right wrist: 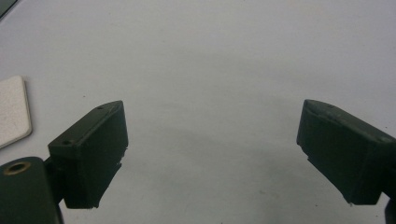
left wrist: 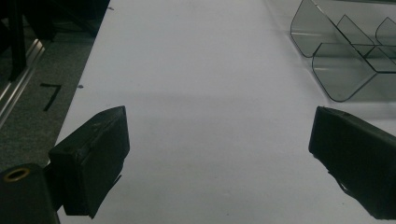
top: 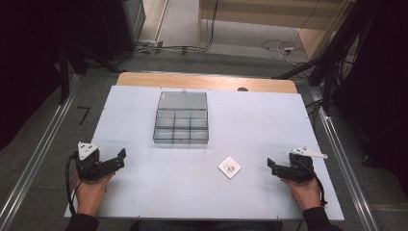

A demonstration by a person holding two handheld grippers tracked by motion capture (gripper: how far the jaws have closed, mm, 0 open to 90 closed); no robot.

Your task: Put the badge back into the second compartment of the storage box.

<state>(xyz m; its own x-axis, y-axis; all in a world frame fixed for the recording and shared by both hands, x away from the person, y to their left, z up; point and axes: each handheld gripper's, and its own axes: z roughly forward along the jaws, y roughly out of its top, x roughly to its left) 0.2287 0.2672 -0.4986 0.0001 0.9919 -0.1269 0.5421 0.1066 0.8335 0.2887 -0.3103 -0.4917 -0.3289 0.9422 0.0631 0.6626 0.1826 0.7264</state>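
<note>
White board covers most of the desk [top: 144, 192], with a strip of bare wood showing along its far edge. Toward the back of the middle stands a clear plastic organiser box [top: 181, 129], its lid [top: 183, 100] thrown open away from the person and its small compartments apparently empty, though they are too small to read with certainty. The left gripper [top: 121, 155] rests near the front left corner, held in the person's hand, its fingers [left wrist: 91, 158] spread wide with nothing but bare board between them; a corner of the box sits ahead and to one side in the left gripper view. The right gripper [top: 270, 163] lies near the front right, fingers [right wrist: 91, 154] likewise spread and empty. Closest to it, between the two hands but nearer the right, a small white square card [top: 230, 167] lies flat on the board, apart from both grippers and well short of the box; its edge shows at the left of the right gripper view. The card looks thin, light and fairly stiff, and lying flush it offers little to grab, so I would expect it to want a pinch across two opposite edges, or a nudge to lift one edge first.
</note>
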